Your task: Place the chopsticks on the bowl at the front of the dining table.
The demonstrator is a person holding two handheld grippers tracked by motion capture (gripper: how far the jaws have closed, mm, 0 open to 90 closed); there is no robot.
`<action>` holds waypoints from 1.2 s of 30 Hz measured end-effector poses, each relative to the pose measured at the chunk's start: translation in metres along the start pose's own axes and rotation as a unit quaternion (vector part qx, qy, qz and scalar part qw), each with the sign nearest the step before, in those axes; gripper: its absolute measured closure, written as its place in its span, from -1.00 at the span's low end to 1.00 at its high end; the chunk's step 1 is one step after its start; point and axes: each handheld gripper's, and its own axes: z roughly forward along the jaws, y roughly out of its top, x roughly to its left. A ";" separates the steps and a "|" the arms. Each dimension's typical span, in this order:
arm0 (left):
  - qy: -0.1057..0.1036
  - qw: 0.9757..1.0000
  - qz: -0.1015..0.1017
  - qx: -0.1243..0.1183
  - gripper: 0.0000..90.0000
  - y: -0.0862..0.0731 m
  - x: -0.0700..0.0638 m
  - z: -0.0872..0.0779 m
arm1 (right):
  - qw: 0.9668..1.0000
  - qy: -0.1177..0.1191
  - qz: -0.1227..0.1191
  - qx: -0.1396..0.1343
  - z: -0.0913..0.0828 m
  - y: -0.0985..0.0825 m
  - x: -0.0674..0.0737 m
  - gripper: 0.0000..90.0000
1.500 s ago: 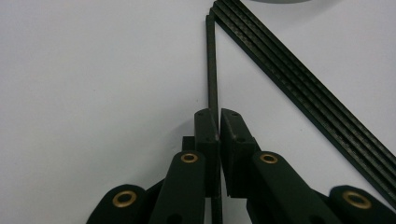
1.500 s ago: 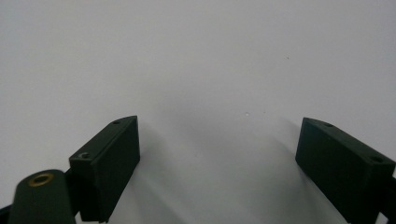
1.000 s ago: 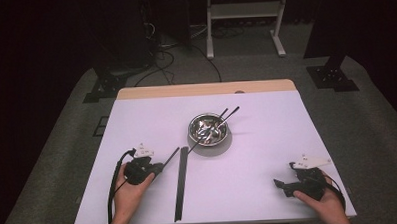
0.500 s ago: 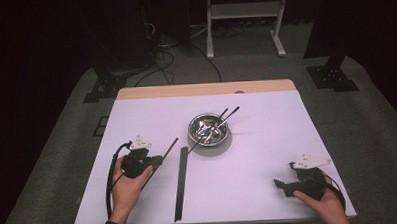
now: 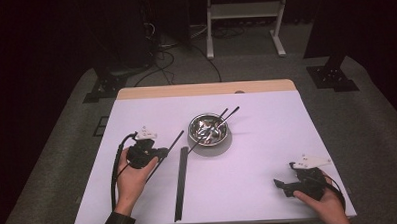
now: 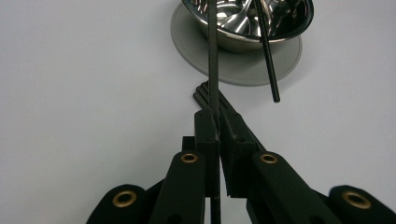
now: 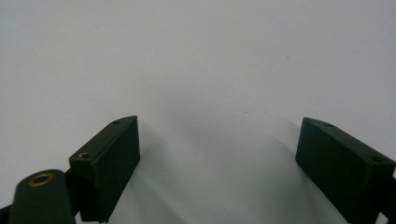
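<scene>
On the surface's (image 5: 267, 139) left side, my left tongs (image 6: 218, 122) are pinched on a thin black stick (image 5: 164, 157) — lifted, angled toward the steel bowl (image 5: 208, 130); my right tongs (image 7: 219, 154) rest spread, holding nothing.

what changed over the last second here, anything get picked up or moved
The left gripper, shut on a black chopstick, lifted and moved up the table toward the steel bowl, the stick's tip nearing the bowl. Nothing was let go. The right gripper kept still with its fingers open, and the black sticks on the table and utensils in the bowl stayed put.
</scene>
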 end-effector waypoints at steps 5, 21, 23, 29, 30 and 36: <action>-0.004 1.000 0.002 0.003 0.93 0.008 -0.001 0.007 | 1.000 0.000 0.000 0.000 0.000 0.000 0.000 -0.73; -0.003 1.000 0.013 0.003 0.93 0.040 -0.002 0.022 | 1.000 0.000 0.000 0.000 0.000 0.000 0.000 -0.73; -0.004 1.000 0.014 0.001 0.93 0.045 -0.002 0.024 | 1.000 0.000 0.000 0.000 0.000 0.000 0.000 -0.73; -0.008 1.000 0.021 0.000 0.93 0.059 -0.005 0.033 | 1.000 0.000 0.000 0.000 0.000 0.000 0.000 -0.73; -0.009 1.000 0.021 0.000 0.93 0.061 -0.005 0.035 | 1.000 0.000 0.000 0.000 0.000 0.000 0.000 -0.73; -0.013 1.000 0.021 -0.004 0.93 0.073 -0.007 0.046 | 1.000 0.000 -0.001 0.000 0.000 0.000 0.000 -0.73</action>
